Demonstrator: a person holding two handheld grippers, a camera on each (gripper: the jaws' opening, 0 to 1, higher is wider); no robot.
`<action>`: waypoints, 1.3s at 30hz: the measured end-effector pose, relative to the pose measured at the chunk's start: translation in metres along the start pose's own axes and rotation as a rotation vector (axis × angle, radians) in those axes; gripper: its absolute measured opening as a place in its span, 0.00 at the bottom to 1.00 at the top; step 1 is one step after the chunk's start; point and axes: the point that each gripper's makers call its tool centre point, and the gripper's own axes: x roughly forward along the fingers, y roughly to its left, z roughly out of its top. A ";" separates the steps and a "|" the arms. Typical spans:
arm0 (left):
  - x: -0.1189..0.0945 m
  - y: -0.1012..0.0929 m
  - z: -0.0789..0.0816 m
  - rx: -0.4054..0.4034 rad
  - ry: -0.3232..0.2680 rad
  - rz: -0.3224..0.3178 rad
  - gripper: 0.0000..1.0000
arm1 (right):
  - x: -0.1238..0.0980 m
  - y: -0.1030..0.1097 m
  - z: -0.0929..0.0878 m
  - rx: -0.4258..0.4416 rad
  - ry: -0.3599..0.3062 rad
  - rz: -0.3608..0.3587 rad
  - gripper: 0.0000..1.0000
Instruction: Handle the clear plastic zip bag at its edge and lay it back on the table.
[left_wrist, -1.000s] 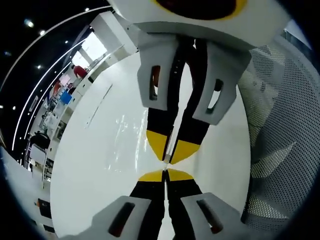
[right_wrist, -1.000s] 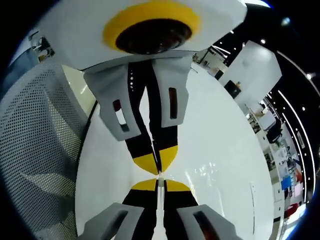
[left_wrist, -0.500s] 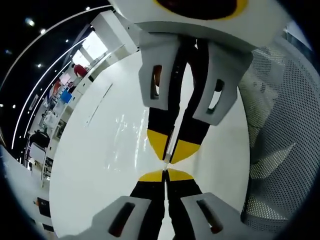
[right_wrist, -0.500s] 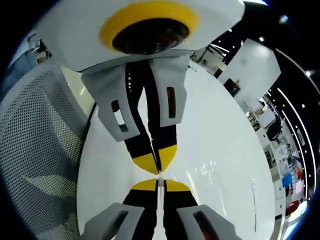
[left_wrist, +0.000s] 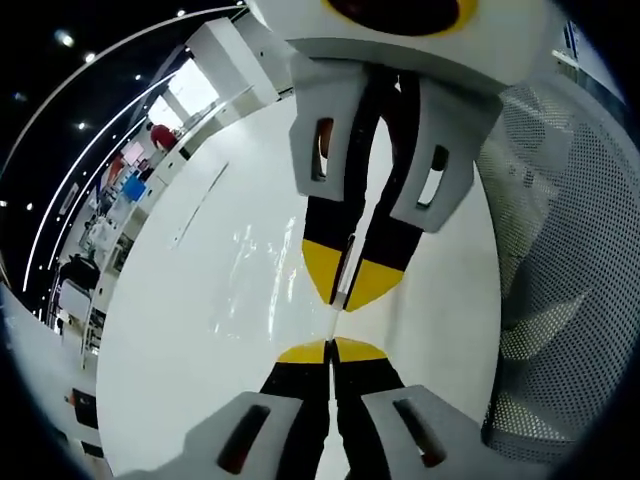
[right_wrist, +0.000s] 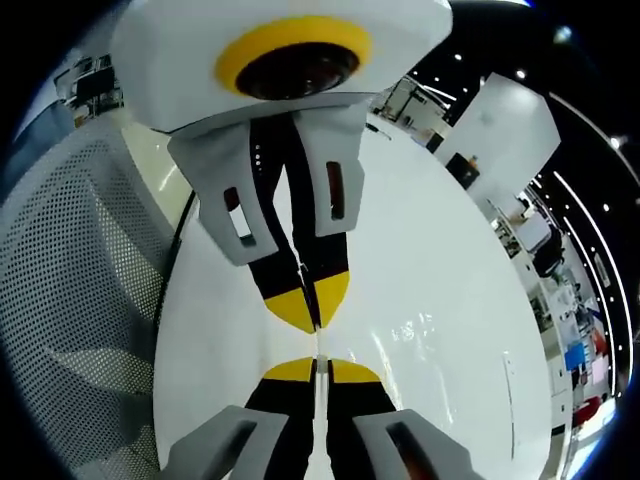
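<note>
The clear plastic zip bag (left_wrist: 262, 290) spans the white worktop (left_wrist: 170, 330), its edge pinched between both closed tip pairs: left hand-held gripper (left_wrist: 331, 349), right hand-held gripper (right_wrist: 316, 366). The film is probably light, limp and slippery; grip the edge seam.

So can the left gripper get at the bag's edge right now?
Probably yes: the left gripper looks shut on the bag at its edge, the right gripper pinching it just ahead.
</note>
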 end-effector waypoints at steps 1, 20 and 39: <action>0.000 0.000 0.000 -0.001 0.001 0.001 0.00 | 0.000 0.000 -0.001 0.000 0.002 -0.001 0.00; 0.000 0.004 0.000 -0.005 0.004 0.008 0.00 | 0.001 -0.001 -0.002 0.011 0.013 -0.008 0.03; 0.001 0.000 -0.001 -0.004 0.002 -0.004 0.00 | 0.005 0.001 -0.003 0.002 0.032 0.004 0.00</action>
